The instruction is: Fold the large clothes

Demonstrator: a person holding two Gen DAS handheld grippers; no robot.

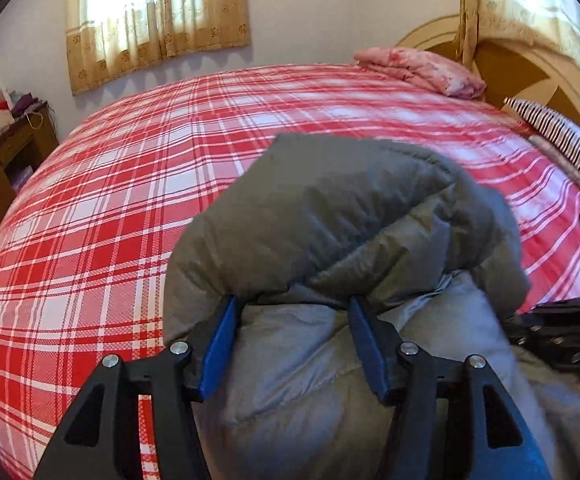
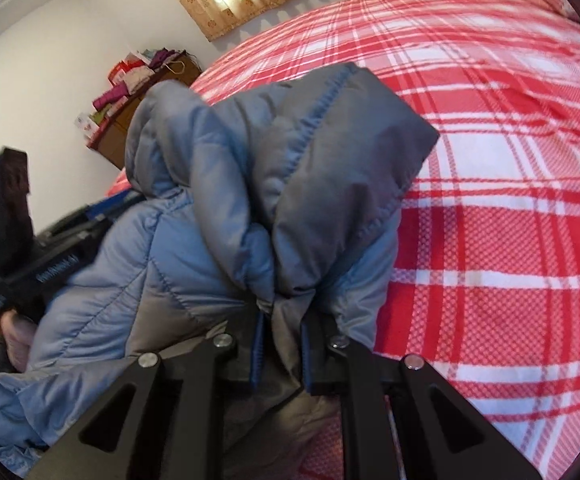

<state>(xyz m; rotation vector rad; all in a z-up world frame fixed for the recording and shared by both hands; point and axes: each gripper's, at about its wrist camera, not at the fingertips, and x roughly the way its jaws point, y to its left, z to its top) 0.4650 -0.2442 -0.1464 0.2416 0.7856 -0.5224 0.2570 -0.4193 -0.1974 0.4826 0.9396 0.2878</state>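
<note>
A grey-blue puffer jacket (image 1: pixel 330 216) is held up over a bed with a red and white plaid cover (image 1: pixel 109 208). My left gripper (image 1: pixel 292 308) is shut on a thick bunch of the jacket, blue pads pressing its sides. My right gripper (image 2: pixel 281 320) is shut on a narrower pinch of the jacket (image 2: pixel 273 168), which stands bunched above the fingers. The left gripper's body (image 2: pixel 21 248) shows at the left of the right wrist view. The right gripper's body (image 1: pixel 570 332) shows at the right edge of the left wrist view.
A folded pink quilt (image 1: pixel 422 70) and a striped pillow (image 1: pixel 558 136) lie by the headboard (image 1: pixel 562 76). A wooden cabinet (image 1: pixel 5 160) piled with clothes stands against the wall left of the bed. Curtains (image 1: pixel 153 20) hang above.
</note>
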